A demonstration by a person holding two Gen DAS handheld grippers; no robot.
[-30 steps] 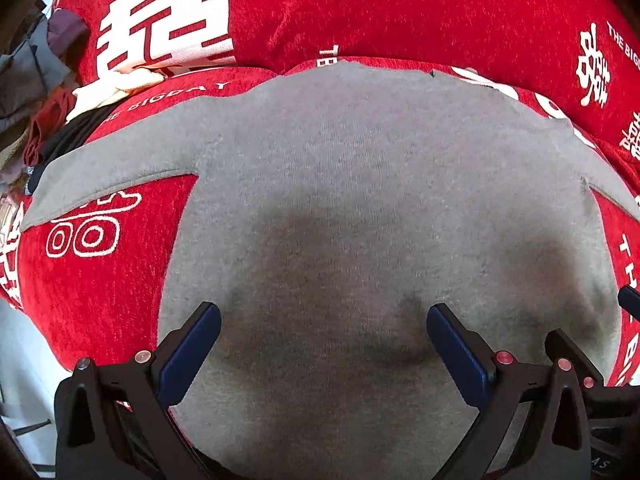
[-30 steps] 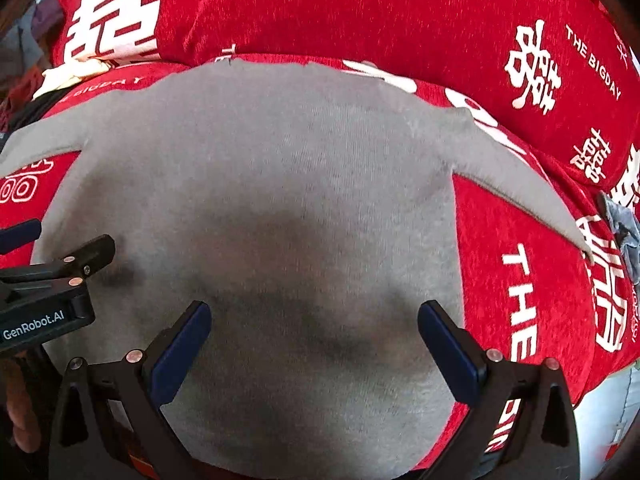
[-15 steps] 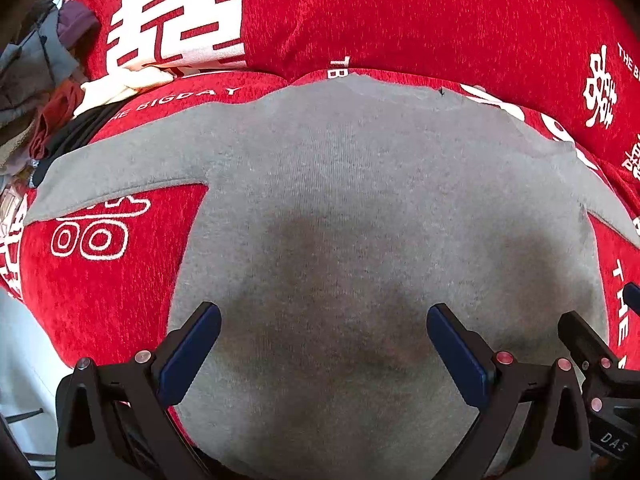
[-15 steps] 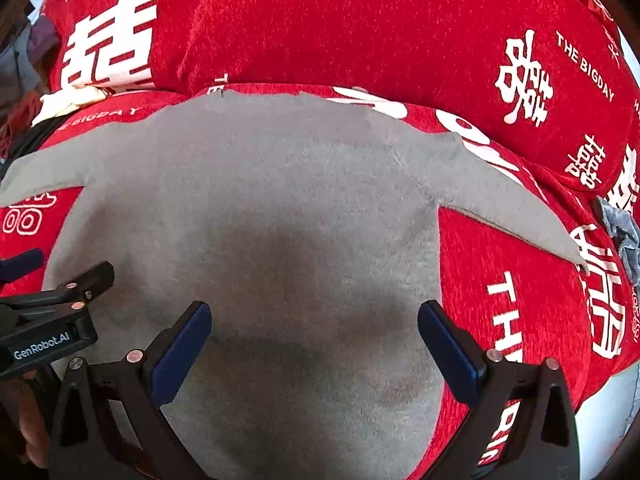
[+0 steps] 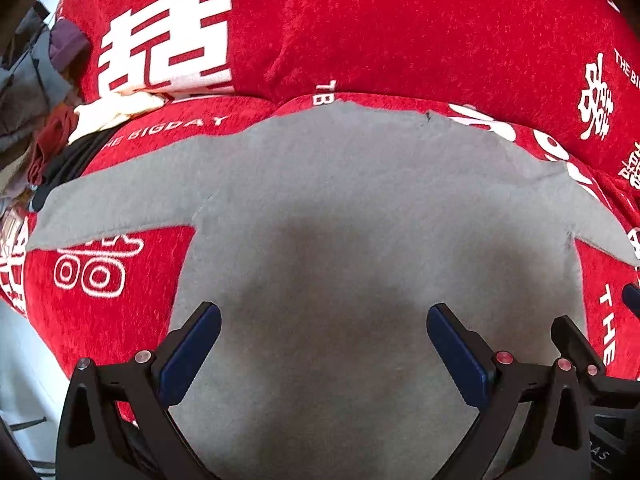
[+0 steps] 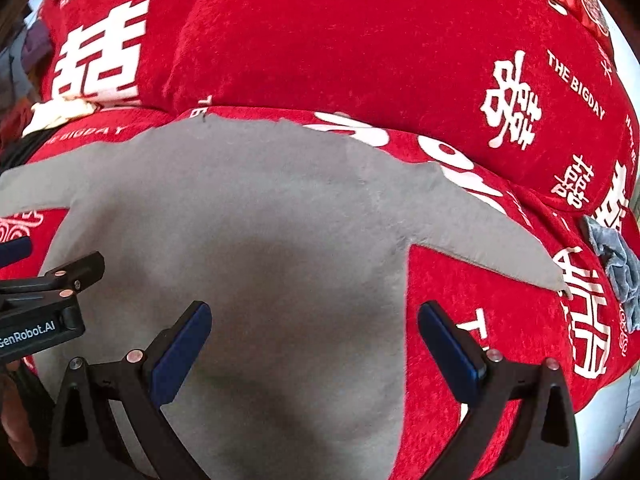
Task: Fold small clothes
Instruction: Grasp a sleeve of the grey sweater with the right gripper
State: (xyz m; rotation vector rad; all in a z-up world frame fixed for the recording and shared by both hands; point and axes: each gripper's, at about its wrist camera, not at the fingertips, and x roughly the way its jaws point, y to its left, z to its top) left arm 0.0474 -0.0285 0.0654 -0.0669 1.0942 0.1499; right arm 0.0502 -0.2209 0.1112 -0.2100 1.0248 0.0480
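On my feeds I log a plain mid-grey shirt point(image 5: 360, 208), unpatterned, with darker grey shadow patches across its lower half. Beneath it I note a red sofa cover point(image 5: 104, 320) with a plush pile, printed in white with double-happiness characters, ring motifs and lettering reading "THE BIGDAY" and "HAPPY". My left gripper point(image 5: 324, 344) has a black frame, dark blue finger pads and small pink-red rivets; my right gripper point(image 6: 314, 340) matches, its neighbour's black body carrying white "GenRobot.AI" lettering. At the left edge I record a clothes pile point(image 5: 60, 128) in cream, rust red, black, grey and purple. At the right, a crumpled blue-grey cloth point(image 6: 616, 264).
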